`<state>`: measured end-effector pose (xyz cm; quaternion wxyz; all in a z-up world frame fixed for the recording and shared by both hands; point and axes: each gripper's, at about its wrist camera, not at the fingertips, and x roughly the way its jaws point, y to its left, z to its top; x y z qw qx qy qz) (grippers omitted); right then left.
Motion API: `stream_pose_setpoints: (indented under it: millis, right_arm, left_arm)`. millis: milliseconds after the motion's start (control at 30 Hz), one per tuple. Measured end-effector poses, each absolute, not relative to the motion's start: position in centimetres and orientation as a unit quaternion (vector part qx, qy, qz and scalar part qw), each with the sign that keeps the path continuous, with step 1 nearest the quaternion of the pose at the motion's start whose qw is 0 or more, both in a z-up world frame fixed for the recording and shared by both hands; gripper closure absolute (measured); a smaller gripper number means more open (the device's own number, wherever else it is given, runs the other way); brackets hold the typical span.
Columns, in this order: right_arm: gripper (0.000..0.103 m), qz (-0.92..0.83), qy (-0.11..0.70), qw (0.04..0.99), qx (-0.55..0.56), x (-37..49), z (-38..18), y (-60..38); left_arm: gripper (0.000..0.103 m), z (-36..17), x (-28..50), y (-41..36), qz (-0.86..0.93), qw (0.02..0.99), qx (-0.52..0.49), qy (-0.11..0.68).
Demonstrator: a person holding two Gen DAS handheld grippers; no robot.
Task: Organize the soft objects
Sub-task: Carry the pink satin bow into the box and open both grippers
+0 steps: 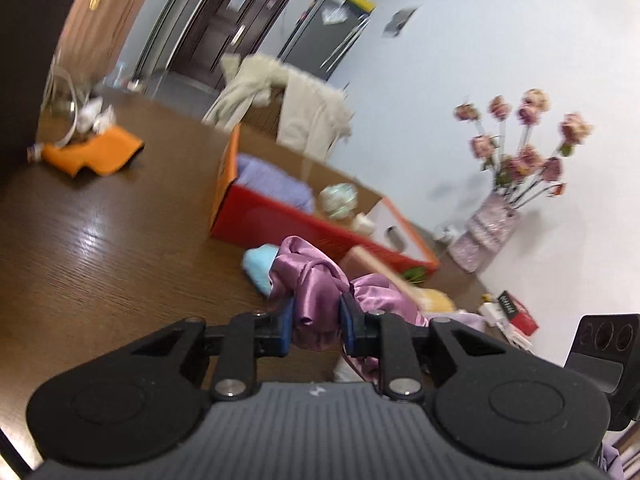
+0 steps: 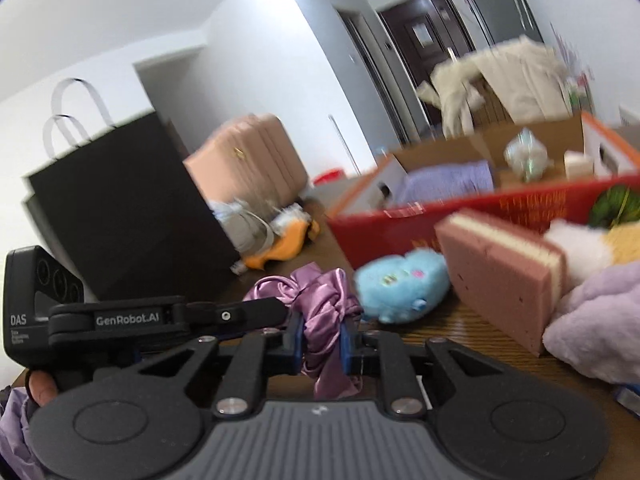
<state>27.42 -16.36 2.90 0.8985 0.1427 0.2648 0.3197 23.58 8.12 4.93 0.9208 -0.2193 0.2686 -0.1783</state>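
Note:
A purple satin cloth [image 1: 316,280] is bunched above the brown table [image 1: 100,232]. My left gripper [image 1: 318,320] is shut on one part of it. My right gripper [image 2: 322,334] is shut on another part of the same cloth [image 2: 320,304]; the left gripper's body [image 2: 168,316] reaches in from the left there. A blue plush toy [image 2: 400,284] lies just beyond the cloth, also in the left wrist view [image 1: 260,266]. A red open box [image 1: 320,228] holds a lavender towel [image 1: 272,184] and shows in the right wrist view [image 2: 440,216].
A pink sponge block [image 2: 500,276], a lavender plush [image 2: 600,320] and a yellow-white plush [image 2: 592,244] lie at the right. A black paper bag [image 2: 128,208] stands at left. An orange cloth [image 1: 96,152] lies far left. A flower vase [image 1: 488,232] stands by the wall.

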Motion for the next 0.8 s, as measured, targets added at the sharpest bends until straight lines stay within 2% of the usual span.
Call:
stream_pose_setpoints:
  millis: [200,433,600,800]
  right_arm:
    - [0.086,0.32,0.227,0.911,0.129,21.4,6.5,-18.3]
    - [0.086,0.301,0.204,0.923,0.124,18.4,8.8,-20.8]
    - [0.086,0.292,0.197,0.928,0.124,20.1,10.6,-22.0]
    - [0.086,0.302,0.215,0.922,0.112,28.5,12.0,-20.6]
  left_arm:
    - [0.08,7.7,18.6,6.4,-0.198,0.926,-0.214,0.238]
    - [0.083,9.7,18.3,3.4,-0.223,0.93,-0.19,0.222]
    - [0.083,10.7,22.3,3.1,-0.232,0.931,-0.179,0.216]
    - [0.083,11.4,31.3,4.7,-0.191,0.935,-0.182,0.235]
